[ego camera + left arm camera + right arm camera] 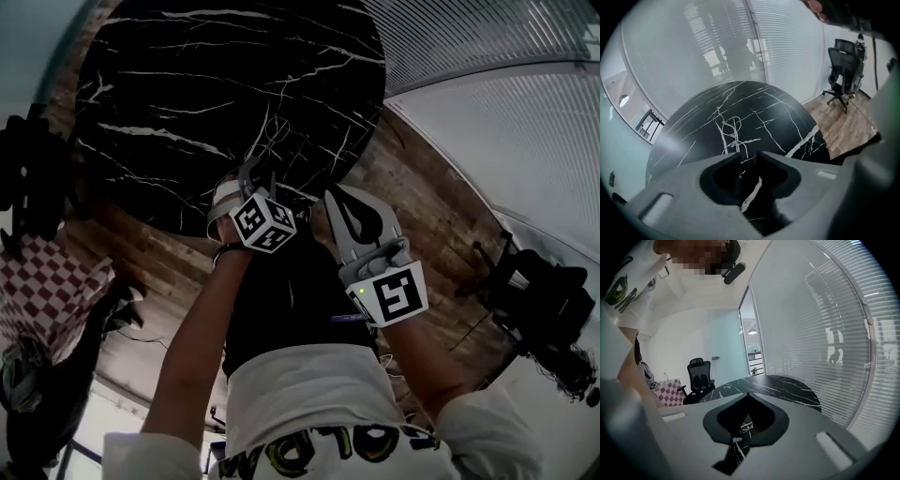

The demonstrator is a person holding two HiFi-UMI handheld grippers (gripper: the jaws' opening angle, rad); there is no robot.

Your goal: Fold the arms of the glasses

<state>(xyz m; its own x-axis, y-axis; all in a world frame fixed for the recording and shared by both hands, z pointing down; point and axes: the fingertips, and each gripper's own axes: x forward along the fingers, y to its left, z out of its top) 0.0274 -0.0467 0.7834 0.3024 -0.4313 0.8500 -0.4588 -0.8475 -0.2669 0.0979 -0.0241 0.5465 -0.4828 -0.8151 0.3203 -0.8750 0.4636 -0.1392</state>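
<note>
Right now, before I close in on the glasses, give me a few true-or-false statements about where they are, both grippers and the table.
1. The glasses lie on the table. True.
2. The left gripper is shut on the glasses. False: its jaws stand apart with nothing between them, and the glasses lie on the table ahead of it.
3. The right gripper is shut and empty. True.
4. The table is white and square. False: it is round and black with white veins.
5. An office chair stands on the wooden floor beyond the table. True.
</note>
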